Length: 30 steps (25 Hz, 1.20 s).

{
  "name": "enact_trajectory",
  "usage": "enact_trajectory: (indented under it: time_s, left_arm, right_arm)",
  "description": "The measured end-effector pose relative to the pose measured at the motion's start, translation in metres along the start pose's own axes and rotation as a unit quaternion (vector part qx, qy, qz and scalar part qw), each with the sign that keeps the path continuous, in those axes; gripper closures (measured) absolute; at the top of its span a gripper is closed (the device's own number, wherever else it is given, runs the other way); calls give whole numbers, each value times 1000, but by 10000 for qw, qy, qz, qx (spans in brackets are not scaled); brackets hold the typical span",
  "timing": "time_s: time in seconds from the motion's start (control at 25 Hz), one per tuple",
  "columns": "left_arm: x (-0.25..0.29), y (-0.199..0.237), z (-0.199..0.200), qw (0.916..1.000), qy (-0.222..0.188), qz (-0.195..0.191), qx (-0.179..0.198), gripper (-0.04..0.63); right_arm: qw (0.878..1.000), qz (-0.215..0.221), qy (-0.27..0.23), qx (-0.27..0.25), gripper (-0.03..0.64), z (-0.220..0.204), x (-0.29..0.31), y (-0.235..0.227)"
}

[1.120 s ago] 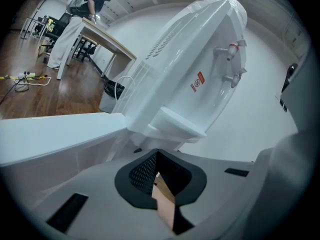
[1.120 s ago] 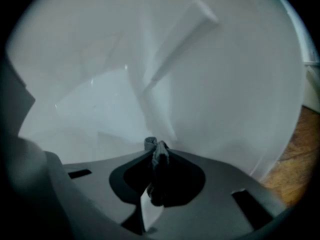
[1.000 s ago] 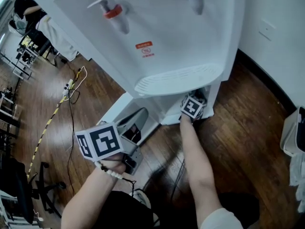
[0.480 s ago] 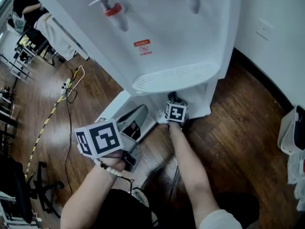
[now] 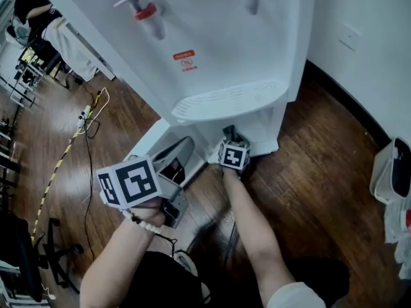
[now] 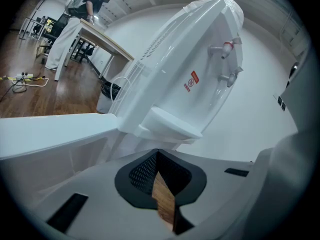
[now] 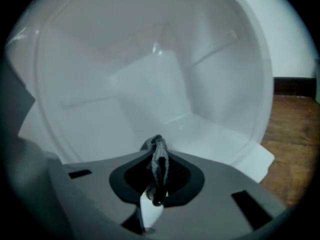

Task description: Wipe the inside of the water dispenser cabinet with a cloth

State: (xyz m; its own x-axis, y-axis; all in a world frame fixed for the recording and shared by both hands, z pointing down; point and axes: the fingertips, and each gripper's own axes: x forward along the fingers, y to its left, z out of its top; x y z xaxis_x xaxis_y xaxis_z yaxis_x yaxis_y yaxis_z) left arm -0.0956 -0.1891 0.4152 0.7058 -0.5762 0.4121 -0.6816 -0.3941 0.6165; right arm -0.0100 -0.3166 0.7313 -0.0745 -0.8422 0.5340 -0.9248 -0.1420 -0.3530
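Observation:
The white water dispenser [image 5: 212, 50] stands on a wood floor, its low cabinet [image 5: 253, 128] open below the drip tray [image 5: 225, 100]. In the head view my right gripper [image 5: 228, 133] points into the cabinet mouth. The right gripper view shows the right gripper [image 7: 158, 156] shut on a dark grey cloth [image 7: 159, 165] in front of the white cabinet interior [image 7: 150, 84]. My left gripper [image 5: 182, 147] hovers by the open cabinet door [image 5: 154, 143]; in its own view the left gripper [image 6: 157, 158] is shut with nothing between the jaws.
A power strip with cables [image 5: 87, 113] lies on the floor at left. A white bin [image 5: 388, 172] stands at the right edge, and a dark baseboard [image 5: 347, 104] runs along the wall. A chair base [image 5: 51, 262] is at lower left. A person [image 6: 82, 4] stands by a table far off.
My right gripper with the cloth has shifted left across the cabinet opening and drawn slightly back. The left gripper has stayed about where it was.

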Motion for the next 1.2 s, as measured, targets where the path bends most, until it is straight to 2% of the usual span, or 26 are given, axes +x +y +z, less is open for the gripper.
enact_trajectory:
  time_s: [0.08, 0.2, 0.32, 0.4, 0.52, 0.72, 0.92, 1.08, 1.2]
  left_arm:
    - [1, -5, 1, 9999, 39, -3, 115, 598]
    - [4, -8, -2, 10000, 31, -79, 45, 598]
    - [10, -12, -5, 9999, 24, -135, -6, 598]
    - [11, -16, -4, 9999, 51, -119, 68, 598]
    - [12, -13, -5, 9999, 11, -100, -6, 598]
    - [6, -10, -3, 10000, -63, -29, -10, 598]
    - [-1, -6, 2, 9999, -149, 27, -21, 598]
    - [-6, -5, 7, 9998, -203, 2, -5, 598]
    - [-8, 0, 7, 9996, -260, 76, -41, 598]
  right_arm:
    - [9987, -424, -161, 241, 568, 7, -7, -39]
    - [9935, -876, -354, 634, 565, 15, -19, -87]
    - [9888, -1138, -420, 869, 565, 18, -31, -116]
    - [9883, -1124, -378, 956, 566, 13, -34, -119]
    - [9933, -759, -246, 836, 568, 5, -30, -96]
    - [9988, -23, 132, 465, 569, -17, -26, -24]
    - [9925, 1133, 459, -91, 569, -28, -23, 52]
    - [9923, 1204, 303, 5, 571, -18, -25, 47]
    - [9884, 1494, -91, 264, 572, -3, -38, 42]
